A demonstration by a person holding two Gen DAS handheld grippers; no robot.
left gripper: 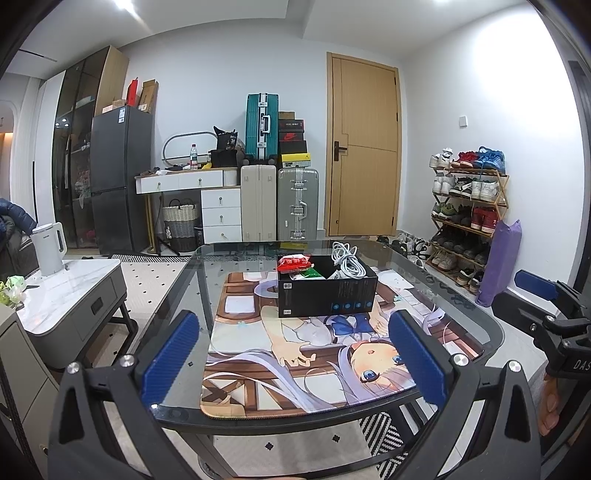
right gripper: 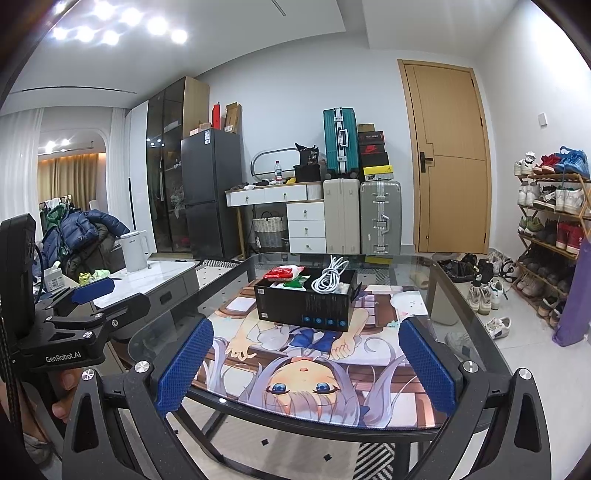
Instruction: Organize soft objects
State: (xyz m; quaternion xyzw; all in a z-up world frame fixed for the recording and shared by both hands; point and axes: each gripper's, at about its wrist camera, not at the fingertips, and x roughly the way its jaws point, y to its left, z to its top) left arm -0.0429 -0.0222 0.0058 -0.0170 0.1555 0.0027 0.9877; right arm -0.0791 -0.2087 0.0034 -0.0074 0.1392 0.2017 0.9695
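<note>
Black box [left gripper: 327, 295] holding red packet [left gripper: 294, 263], green packet [left gripper: 308, 273], white cable [left gripper: 347, 264]; left gripper [left gripper: 291, 363] and right gripper [right gripper: 304, 365] spread wide, empty.

Bright ceiling lights [right gripper: 110, 26], sharp focus, strong fisheye edge warping.

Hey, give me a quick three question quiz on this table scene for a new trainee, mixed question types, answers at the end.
1. True or false: the left tongs and right tongs are both open and hold nothing.
2. Multiple choice: where is the white cable coiled? A) on the desk mat B) in the black box C) on the floor
3. Fill in: the red packet sits at the box's ____ end, seen from the tongs.

Key: 1 true; 2 B; 3 left
</note>
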